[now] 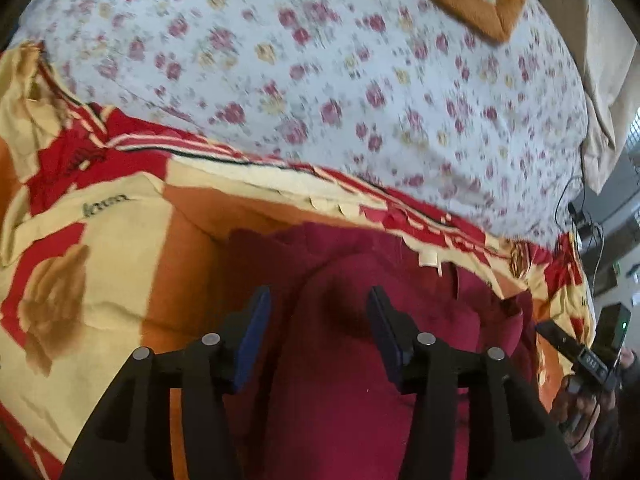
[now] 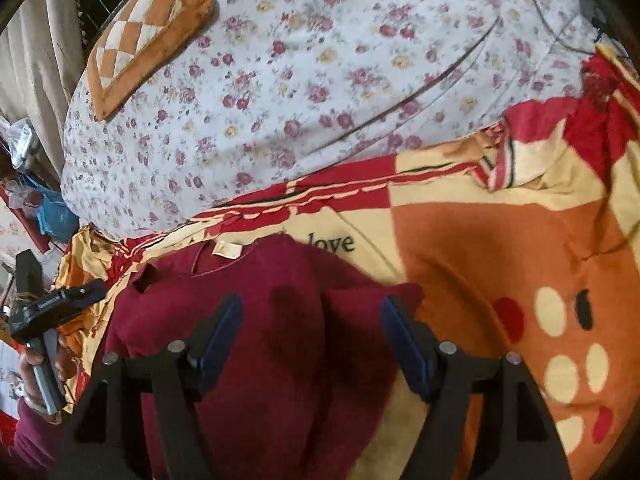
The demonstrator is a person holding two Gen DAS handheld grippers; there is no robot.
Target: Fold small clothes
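A dark red garment (image 1: 344, 360) lies on a red, orange and cream blanket (image 1: 120, 240), its cream neck label (image 1: 430, 258) towards the far side. My left gripper (image 1: 319, 294) hangs just over the garment, open, with a raised fold of cloth below the gap and neither pad pressing on it. In the right wrist view the same garment (image 2: 280, 320) shows with its label (image 2: 226, 250). My right gripper (image 2: 312, 300) stands open wide above it, gripping nothing. Each view catches the other gripper at its edge, held in a hand (image 2: 40, 360).
The blanket (image 2: 480, 260) covers the near part of a bed with a floral sheet (image 2: 280, 80). An orange and white checked cushion (image 2: 148, 28) lies at the far end. A dark cable (image 1: 576, 200) runs along the bed's side, where clutter (image 2: 48, 212) sits.
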